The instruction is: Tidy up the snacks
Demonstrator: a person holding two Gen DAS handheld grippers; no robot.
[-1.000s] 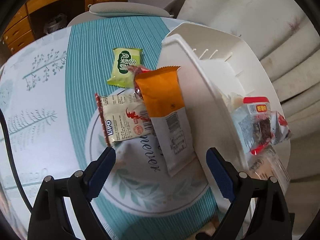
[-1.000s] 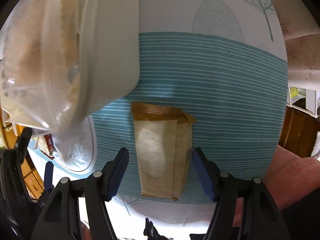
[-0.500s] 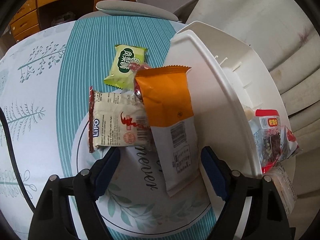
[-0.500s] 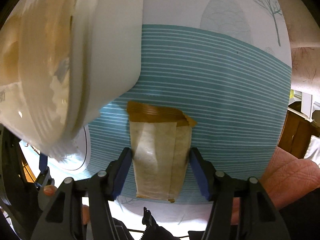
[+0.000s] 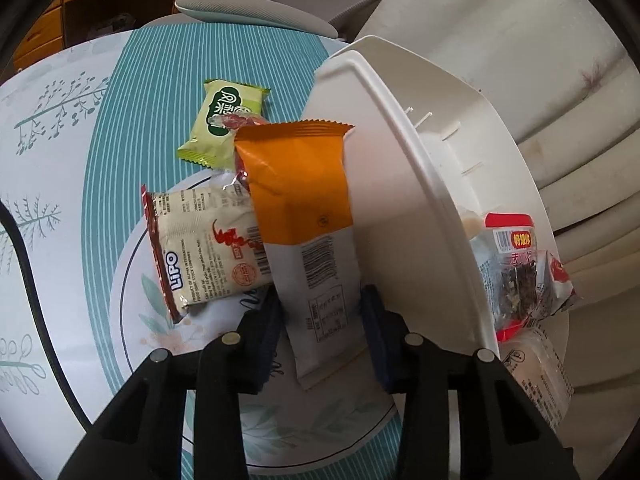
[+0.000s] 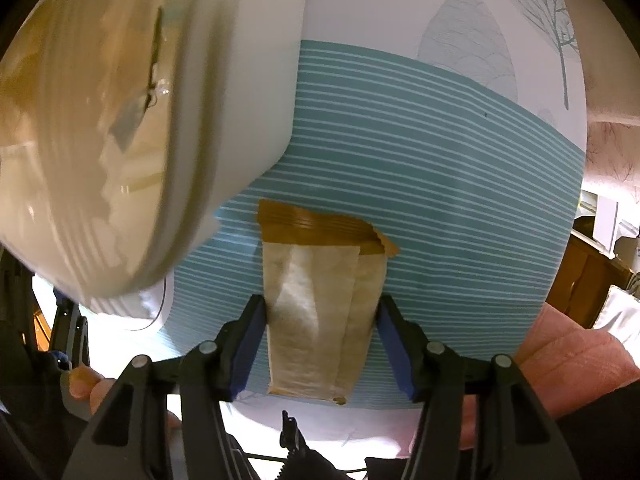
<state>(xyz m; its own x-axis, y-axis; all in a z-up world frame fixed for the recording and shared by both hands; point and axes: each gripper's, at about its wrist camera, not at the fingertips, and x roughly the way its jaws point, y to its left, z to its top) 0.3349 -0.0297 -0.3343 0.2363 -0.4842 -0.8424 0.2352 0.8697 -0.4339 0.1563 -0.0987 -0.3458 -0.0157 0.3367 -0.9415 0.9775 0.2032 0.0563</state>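
While our left hand-held gripper [image 5: 322, 326] has just been closing and now clamps the orange pack [image 5: 308, 236], we squeeze the right hand-held gripper [image 6: 320, 332] squarely on the tan pack [image 6: 320, 312], bin [image 5: 432, 208] at three o'clock.

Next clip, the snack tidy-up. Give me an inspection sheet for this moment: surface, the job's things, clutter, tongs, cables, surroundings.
Surface: table under a teal-striped, leaf-printed cloth.
Job's things: orange-and-white packet leaning on the white bin; LiPO packet and green packet flat on the cloth; red-and-clear packets in the bin; brown-topped packet flat on the stripes.
Clutter: nothing seen.
Tongs: left tongs have just been closing, pads pressing the orange-and-white packet's sides; right tongs have just been closing, pads at the brown-topped packet's edges, firm contact unclear.
Cables: black cable across the cloth's left side.
Surroundings: wooden drawers, grey chair, pale cushions.
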